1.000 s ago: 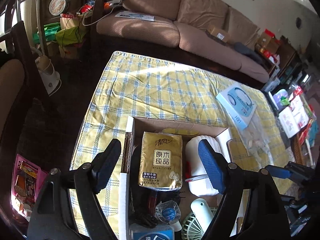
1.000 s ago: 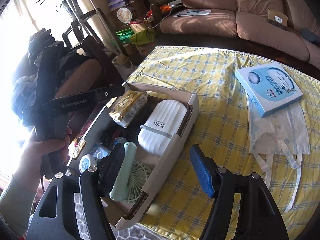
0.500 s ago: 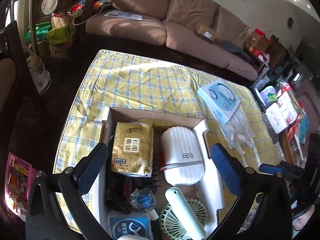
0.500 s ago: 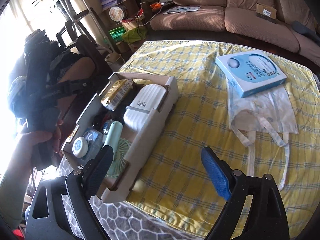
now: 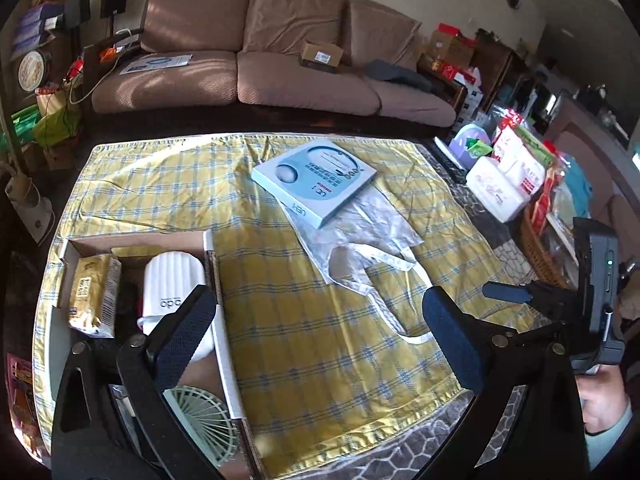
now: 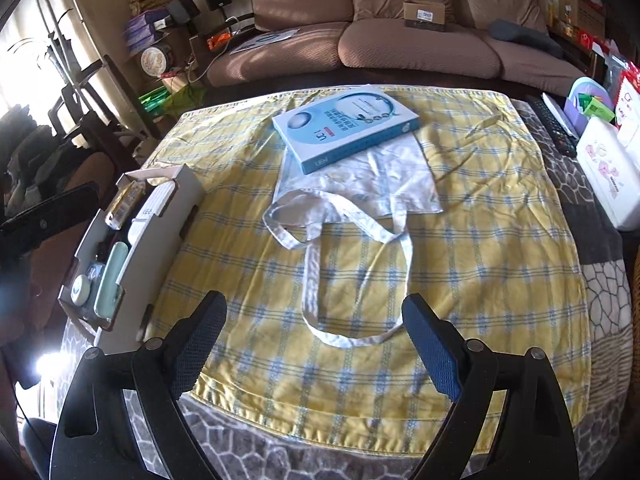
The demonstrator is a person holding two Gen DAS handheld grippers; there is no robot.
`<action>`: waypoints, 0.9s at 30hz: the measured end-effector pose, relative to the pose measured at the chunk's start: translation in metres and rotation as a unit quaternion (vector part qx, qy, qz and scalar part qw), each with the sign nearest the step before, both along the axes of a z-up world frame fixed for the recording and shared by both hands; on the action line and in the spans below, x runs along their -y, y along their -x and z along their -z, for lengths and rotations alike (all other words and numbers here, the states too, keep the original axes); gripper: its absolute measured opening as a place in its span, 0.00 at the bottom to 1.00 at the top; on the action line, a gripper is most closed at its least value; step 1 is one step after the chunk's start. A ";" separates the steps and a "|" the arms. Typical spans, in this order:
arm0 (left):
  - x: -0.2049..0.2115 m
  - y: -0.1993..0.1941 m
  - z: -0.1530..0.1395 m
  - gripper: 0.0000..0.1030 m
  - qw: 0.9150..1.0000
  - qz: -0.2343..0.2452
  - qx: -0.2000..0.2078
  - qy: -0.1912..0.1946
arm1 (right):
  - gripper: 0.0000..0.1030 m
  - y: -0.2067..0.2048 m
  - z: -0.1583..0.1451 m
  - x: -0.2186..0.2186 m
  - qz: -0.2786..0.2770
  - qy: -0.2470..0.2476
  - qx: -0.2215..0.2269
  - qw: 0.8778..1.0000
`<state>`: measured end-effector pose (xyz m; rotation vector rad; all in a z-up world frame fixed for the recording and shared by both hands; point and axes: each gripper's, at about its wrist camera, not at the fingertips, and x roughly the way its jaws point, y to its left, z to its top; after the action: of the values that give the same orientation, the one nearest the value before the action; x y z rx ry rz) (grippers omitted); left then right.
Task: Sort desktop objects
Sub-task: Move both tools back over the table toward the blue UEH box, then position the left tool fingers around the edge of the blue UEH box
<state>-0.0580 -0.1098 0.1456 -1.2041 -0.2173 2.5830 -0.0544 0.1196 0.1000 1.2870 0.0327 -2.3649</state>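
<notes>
An open cardboard box (image 5: pixel 208 248) at the cloth's left holds a gold tissue pack (image 5: pixel 94 296), a white ribbed case (image 5: pixel 172 276) and a green fan (image 5: pixel 200 416). A light-blue flat box (image 5: pixel 316 184) lies on a white tote bag (image 5: pixel 360 240) mid-cloth. My left gripper (image 5: pixel 316 320) hangs open over bare yellow plaid cloth (image 5: pixel 300 340), just right of the cardboard box. My right gripper (image 6: pixel 314 312) is open above the tote bag's handle loops (image 6: pixel 352 338); the tote bag (image 6: pixel 384 184) and flat box (image 6: pixel 344 128) lie beyond it, the cardboard box (image 6: pixel 176 200) to its left.
A brown sofa (image 5: pixel 280 72) runs behind the table. Right of the cloth stand a white tissue pack (image 6: pixel 608 172), a remote control (image 6: pixel 556 128) and a wicker basket (image 5: pixel 536 256). A hand (image 5: pixel 604 400) holds the right gripper's handle at the left wrist view's right edge.
Both grippers swung right, away from over the cardboard box toward the middle of the cloth. Both sets of jaws spread wider. The box and its contents slid to the left of each view.
</notes>
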 end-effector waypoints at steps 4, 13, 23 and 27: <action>-0.025 0.002 0.012 1.00 1.000 0.005 0.016 -0.008 | 0.89 -0.003 -0.002 -0.018 0.008 -0.003 -0.011 1.000; -0.072 0.026 0.058 1.00 0.998 0.003 0.055 0.023 | 0.89 0.000 0.017 -0.042 0.011 -0.004 -0.010 1.000; -0.101 0.076 0.096 0.99 0.993 0.000 0.058 0.099 | 0.82 0.025 0.059 -0.065 0.005 0.037 0.016 0.999; -0.101 0.095 0.110 0.84 0.992 0.006 0.070 0.103 | 0.73 0.038 0.066 -0.067 0.003 0.080 0.027 0.996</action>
<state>-0.1527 -0.0088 0.0359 -1.4555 0.0309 2.5620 -0.0924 0.1867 0.0335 1.2744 -0.1725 -2.2846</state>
